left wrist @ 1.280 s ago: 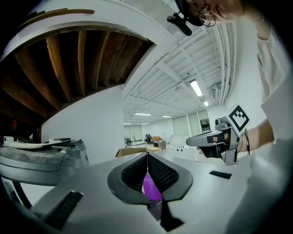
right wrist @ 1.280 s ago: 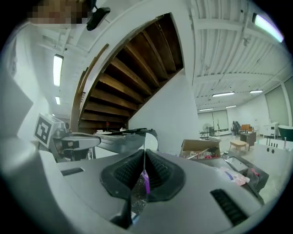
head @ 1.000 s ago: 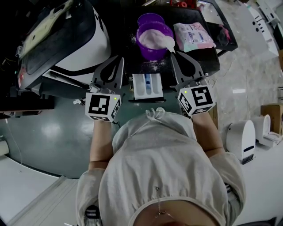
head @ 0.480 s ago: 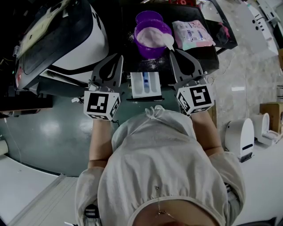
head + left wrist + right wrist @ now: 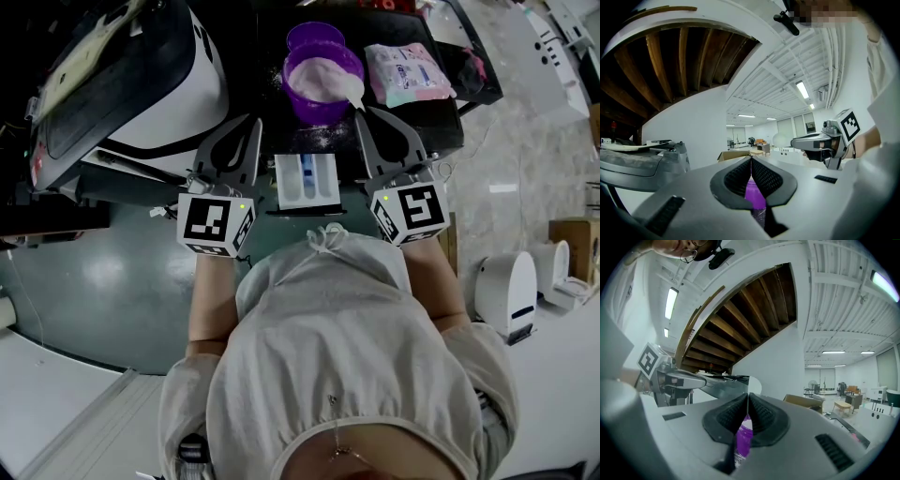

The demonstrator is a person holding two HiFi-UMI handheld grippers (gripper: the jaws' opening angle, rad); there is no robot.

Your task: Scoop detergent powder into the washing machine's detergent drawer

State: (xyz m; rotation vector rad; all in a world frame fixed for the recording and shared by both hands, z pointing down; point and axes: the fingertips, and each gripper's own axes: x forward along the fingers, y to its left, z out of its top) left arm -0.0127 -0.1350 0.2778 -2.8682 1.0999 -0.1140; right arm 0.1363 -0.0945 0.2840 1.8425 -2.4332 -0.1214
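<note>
Head view: both forearms reach forward. The left gripper (image 5: 251, 127) and right gripper (image 5: 361, 114) flank the detergent drawer (image 5: 307, 178) at the tabletop's (image 5: 441, 122) near edge. The powder bowl (image 5: 323, 75) with its scoop (image 5: 354, 89) sits behind. The right gripper has edged left.
Left gripper view: jaws pressed together, empty.
Right gripper view: jaws together, scoop just beyond.

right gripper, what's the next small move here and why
Probably open the right gripper and ease it forward onto the white scoop. Its jaws are together and hold nothing, the scoop lies in the powder of the purple bowl just ahead of its tips, and the detergent drawer stands open.
</note>
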